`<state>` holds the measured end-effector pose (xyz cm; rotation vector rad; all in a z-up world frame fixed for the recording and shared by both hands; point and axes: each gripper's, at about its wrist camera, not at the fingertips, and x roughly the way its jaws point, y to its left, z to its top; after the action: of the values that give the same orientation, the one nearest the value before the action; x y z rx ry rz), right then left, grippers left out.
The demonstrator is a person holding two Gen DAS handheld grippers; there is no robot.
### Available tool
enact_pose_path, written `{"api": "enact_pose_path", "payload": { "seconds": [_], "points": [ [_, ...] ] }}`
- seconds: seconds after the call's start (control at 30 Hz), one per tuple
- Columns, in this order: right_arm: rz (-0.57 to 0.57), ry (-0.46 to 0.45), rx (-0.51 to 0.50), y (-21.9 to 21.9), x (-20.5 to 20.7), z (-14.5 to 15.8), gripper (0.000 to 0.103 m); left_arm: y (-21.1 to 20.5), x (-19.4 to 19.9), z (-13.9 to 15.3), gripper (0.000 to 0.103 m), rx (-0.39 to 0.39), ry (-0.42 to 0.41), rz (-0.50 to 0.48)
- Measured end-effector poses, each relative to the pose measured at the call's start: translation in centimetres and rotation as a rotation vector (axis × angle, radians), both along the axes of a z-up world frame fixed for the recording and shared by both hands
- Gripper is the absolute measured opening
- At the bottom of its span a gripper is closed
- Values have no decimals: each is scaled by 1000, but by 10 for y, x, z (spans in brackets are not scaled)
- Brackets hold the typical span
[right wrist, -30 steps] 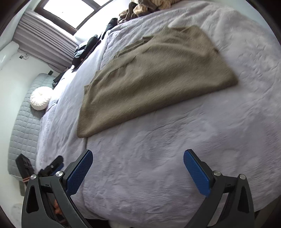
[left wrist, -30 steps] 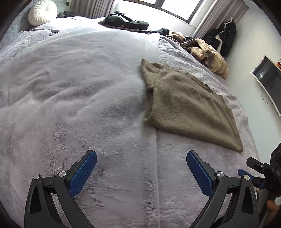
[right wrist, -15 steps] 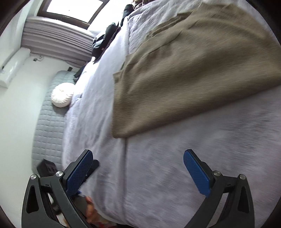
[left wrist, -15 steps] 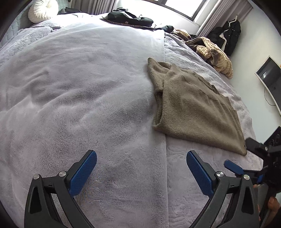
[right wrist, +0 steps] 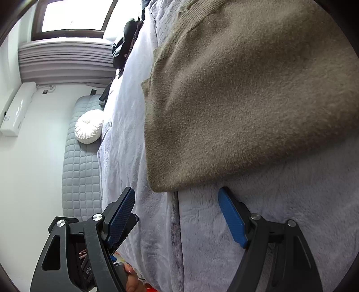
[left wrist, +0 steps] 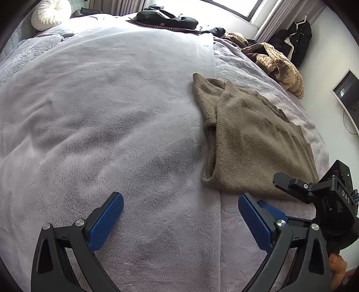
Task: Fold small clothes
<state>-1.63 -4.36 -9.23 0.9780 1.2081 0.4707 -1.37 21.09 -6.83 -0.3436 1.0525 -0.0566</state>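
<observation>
An olive-brown knit sweater [left wrist: 253, 139] lies partly folded on the grey blanket [left wrist: 107, 116] of a bed, right of centre. My left gripper [left wrist: 180, 219] is open and empty, low over the blanket just short of the sweater's near left corner. My right gripper [right wrist: 176, 212] is open and empty, close in front of the sweater's near corner [right wrist: 235, 101], which sits between and just beyond its blue pads [right wrist: 231, 217]. The right gripper also shows at the right edge of the left wrist view [left wrist: 323, 193].
Dark clothes [left wrist: 166, 19] and a striped tan garment [left wrist: 280, 65] lie at the far side of the bed. A round white cushion [left wrist: 50, 14] sits by the quilted headboard [right wrist: 78, 161]. A screen [left wrist: 347, 94] hangs on the right wall.
Both grippers have moved forward toward the sweater. The right gripper has dropped close to its near corner, and the sweater now fills most of the right wrist view.
</observation>
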Motion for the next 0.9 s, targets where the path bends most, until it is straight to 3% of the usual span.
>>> {"api": "enact_pose_path", "payload": {
  "seconds": [0.23,0.43,0.47,0.5,0.53,0.6,0.73,0.9],
  "points": [
    [-47,-12,39,-1,20,-2,80,-1,13,-5,102,-11,12,-6],
    [-107,-15,124,-5,31,-12,78,19,35,-5,102,-101,0,51],
    [-116,-11,142,-6,32,-14,74,22,41,-7,102,-132,-3,56],
    [-122,-3,158,-7,33,-16,55,24,47,-8,102,-174,-3,51],
    [-123,3,162,-9,34,-18,29,24,52,-9,102,-203,-2,45],
    [-119,-3,177,-13,37,-19,9,22,66,-14,102,-311,-2,12],
    [-81,-93,177,-20,45,6,9,10,96,-22,102,-425,10,-56],
    [-18,-202,108,-20,52,42,9,-15,146,-34,102,-613,66,-166]
  ]
}}
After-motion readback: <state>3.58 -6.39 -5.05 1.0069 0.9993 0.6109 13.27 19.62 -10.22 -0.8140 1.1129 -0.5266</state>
